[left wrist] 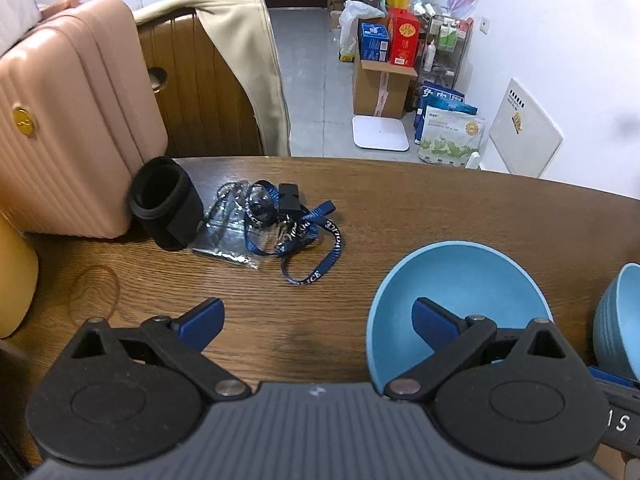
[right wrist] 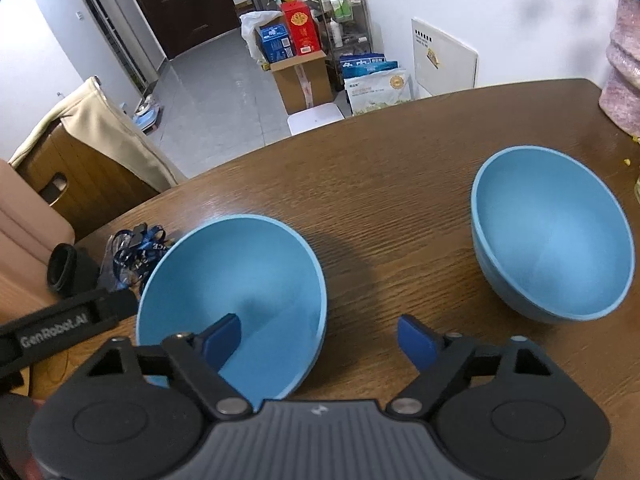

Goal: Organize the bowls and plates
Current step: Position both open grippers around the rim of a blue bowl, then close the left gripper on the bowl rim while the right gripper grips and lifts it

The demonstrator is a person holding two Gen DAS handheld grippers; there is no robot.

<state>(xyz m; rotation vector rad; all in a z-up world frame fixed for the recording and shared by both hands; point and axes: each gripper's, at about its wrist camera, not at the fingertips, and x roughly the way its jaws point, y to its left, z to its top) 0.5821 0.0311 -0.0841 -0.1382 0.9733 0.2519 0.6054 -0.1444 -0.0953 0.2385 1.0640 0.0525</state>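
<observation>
Table (right wrist: 400,208): bare wood runs between near bowl (right wrist: 240,272) and far bowl (right wrist: 560,232), both upright, well apart. Right gripper (right wrist: 320,338) wide, straddling near bowl's rim, unpressed; left gripper (left wrist: 318,318) wide, likewise, empty.

The left gripper (left wrist: 318,322) hangs open over the wooden table (left wrist: 400,208), its right finger above the rim of a blue bowl (left wrist: 460,280). Far left lie a tangled lanyard (left wrist: 296,232), a black sleeve (left wrist: 166,202) and a pink suitcase (left wrist: 68,120).
</observation>
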